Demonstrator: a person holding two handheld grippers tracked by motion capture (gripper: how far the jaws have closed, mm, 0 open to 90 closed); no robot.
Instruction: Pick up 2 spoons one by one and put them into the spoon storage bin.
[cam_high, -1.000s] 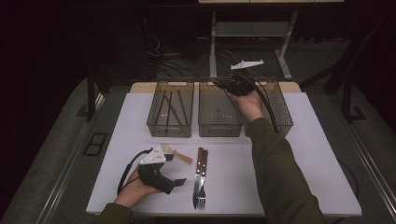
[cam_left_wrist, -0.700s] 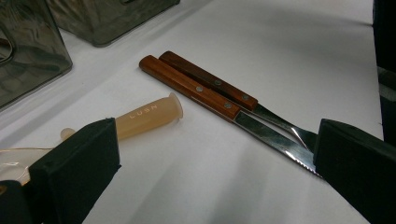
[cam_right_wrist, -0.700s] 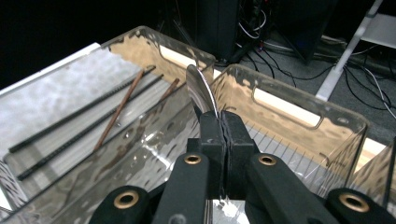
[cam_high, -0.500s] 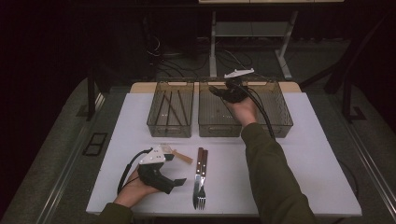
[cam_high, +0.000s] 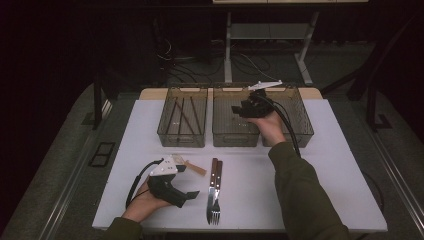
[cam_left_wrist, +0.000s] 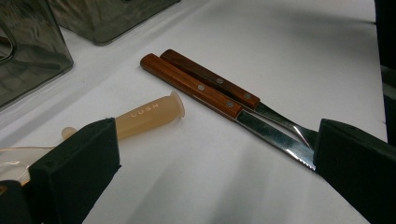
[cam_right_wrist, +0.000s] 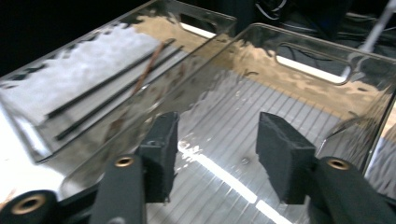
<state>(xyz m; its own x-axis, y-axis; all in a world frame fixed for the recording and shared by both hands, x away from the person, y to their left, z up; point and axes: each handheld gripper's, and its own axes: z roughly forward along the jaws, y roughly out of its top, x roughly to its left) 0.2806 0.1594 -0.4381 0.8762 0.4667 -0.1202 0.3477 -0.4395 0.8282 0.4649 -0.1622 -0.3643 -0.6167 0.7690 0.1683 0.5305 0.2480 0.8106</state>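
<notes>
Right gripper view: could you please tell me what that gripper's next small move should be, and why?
Probably lift the right gripper out of the middle clear plastic bin and back toward the wooden-handled knife and wooden-handled fork on the white table: its jaws have just been opening, nothing sits between them, and that cutlery lies unsorted.

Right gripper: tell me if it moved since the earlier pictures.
Yes. The right gripper shifted left from over the right bin to over the middle bin, its jaws just opening, empty.
</notes>
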